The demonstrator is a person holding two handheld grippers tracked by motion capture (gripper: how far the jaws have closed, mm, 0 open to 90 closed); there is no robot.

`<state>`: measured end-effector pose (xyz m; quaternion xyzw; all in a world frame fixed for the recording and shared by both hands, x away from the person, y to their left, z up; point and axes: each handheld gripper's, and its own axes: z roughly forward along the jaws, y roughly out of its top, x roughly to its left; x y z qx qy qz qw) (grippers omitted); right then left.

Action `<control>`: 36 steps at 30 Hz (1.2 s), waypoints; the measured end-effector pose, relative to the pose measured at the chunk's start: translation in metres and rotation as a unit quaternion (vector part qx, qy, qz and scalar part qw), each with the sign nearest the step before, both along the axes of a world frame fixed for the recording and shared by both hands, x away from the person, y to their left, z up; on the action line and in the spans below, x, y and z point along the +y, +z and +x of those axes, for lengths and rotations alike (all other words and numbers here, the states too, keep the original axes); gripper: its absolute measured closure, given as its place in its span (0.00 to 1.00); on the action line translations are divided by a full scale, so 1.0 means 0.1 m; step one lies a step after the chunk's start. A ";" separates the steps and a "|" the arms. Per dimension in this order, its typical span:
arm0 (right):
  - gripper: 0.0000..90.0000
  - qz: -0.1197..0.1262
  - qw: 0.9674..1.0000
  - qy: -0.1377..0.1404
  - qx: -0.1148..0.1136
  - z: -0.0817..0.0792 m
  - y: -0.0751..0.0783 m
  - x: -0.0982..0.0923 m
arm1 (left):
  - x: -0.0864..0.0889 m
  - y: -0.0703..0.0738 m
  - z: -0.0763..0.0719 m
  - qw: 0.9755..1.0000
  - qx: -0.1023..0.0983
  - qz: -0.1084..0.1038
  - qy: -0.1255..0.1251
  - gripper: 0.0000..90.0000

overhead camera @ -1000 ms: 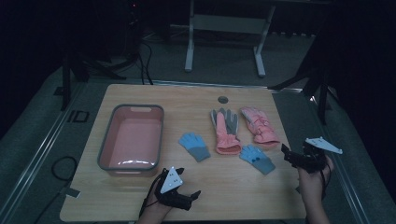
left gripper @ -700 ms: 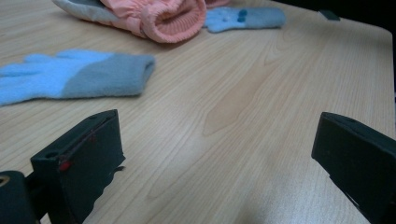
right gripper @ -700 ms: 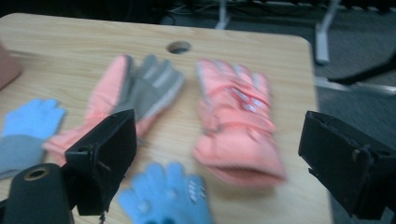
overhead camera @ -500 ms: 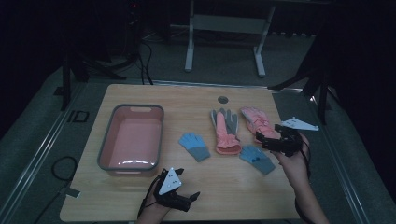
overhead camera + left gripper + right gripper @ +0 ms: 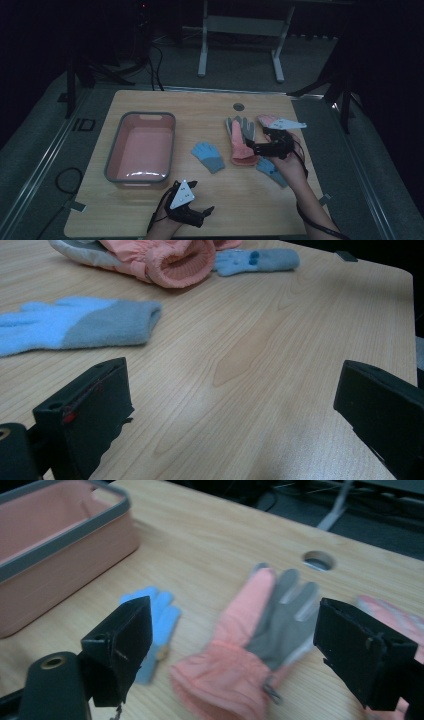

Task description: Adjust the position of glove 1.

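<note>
Soft pink glove (image 5: 235, 672), light and floppy: take it at the cuff.
Your right gripper (image 5: 256, 148) hovers over it, jaws apart; the cuff looks padded, though blurred. Left gripper (image 5: 202, 215) rests with jaws apart.

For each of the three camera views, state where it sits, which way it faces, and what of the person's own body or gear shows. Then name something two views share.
High view: above the person's side, facing forward and down on the table; both forearms and each hand-held gripper show.
Left gripper view: rides the left hand-held gripper, looking low across the wood at a blue glove; open jaws show.
Right gripper view: rides the right hand-held gripper, facing the pink and grey glove and tub; open jaws show.
Shared: both gripper views show the pink and grey glove.
</note>
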<state>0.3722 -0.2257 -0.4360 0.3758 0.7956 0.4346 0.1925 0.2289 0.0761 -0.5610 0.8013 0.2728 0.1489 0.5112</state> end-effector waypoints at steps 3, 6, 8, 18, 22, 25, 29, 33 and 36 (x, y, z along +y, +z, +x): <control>0.18 -0.004 1.000 0.019 0.004 0.02 -0.03 0.14 | 0.00 0.00 0.00 1.000 0.000 0.000 -0.001 0.02; 0.18 -0.011 0.999 0.034 0.010 0.05 -0.07 0.29 | 0.00 0.00 -0.01 1.000 -0.001 0.002 -0.002 0.02; 0.18 -0.012 0.999 0.047 0.017 0.06 -0.10 0.38 | -0.01 0.00 -0.01 1.000 -0.001 0.002 -0.003 0.02; 0.27 -0.047 0.994 0.092 0.031 0.12 -0.33 0.85 | 0.00 0.00 -0.01 1.000 -0.002 -0.001 -0.007 0.02; 0.30 -0.049 0.993 0.101 0.043 0.15 -0.41 0.96 | 0.00 0.00 -0.01 1.000 -0.002 0.000 -0.009 0.02; 0.34 -0.057 0.990 0.114 0.055 0.18 -0.51 1.09 | -0.01 0.00 -0.01 1.000 -0.005 0.004 -0.010 0.02; 0.49 -0.077 0.987 0.124 0.064 0.22 -0.61 1.20 | -0.01 0.00 -0.02 1.000 -0.005 0.004 -0.010 0.02; 0.61 -0.086 0.985 0.127 0.080 0.28 -0.72 1.26 | -0.01 0.00 -0.02 1.000 -0.005 0.004 -0.012 0.02; 0.66 -0.106 0.983 0.125 0.086 0.32 -0.81 1.29 | -0.02 0.00 -0.02 1.000 -0.005 0.004 -0.012 0.02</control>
